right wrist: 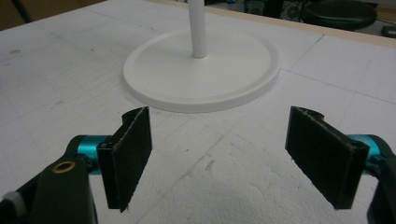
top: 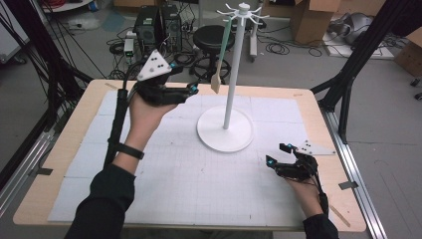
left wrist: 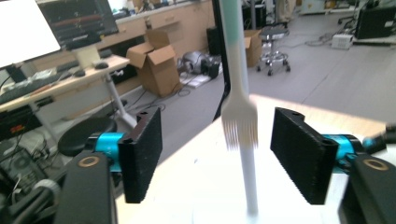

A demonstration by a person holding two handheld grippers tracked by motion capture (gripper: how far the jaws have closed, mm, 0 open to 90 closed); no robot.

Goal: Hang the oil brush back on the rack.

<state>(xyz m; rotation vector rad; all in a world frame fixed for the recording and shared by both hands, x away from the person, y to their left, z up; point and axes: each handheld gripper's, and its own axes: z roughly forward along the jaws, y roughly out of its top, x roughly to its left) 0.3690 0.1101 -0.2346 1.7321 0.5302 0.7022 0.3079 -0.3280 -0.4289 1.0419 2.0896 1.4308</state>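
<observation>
A white stand (top: pixel 233 74) with a round base (top: pixel 225 130) rises from the middle of the table, with hooks around its top. A fork-like utensil (top: pixel 219 59) with a pale green handle hangs from one hook, head down. My left gripper (top: pixel 183 77) is held up just left of it. In the left gripper view the tines (left wrist: pixel 239 122) hang in line with the gap of the open left gripper (left wrist: pixel 217 161), clear of both pads, with the stand's pole (left wrist: pixel 250 182) behind. My right gripper (top: pixel 276 153) rests low at the front right, open and empty (right wrist: pixel 224 158), facing the base (right wrist: pixel 201 70).
A white gridded mat (top: pixel 199 174) covers the wooden table (top: pixel 59 149). Behind the table stand a black stool (top: pixel 213 37), computer towers (top: pixel 157 25) and cardboard boxes (top: pixel 318 17). Black frame legs (top: pixel 348 79) rise at the right, with more at the left.
</observation>
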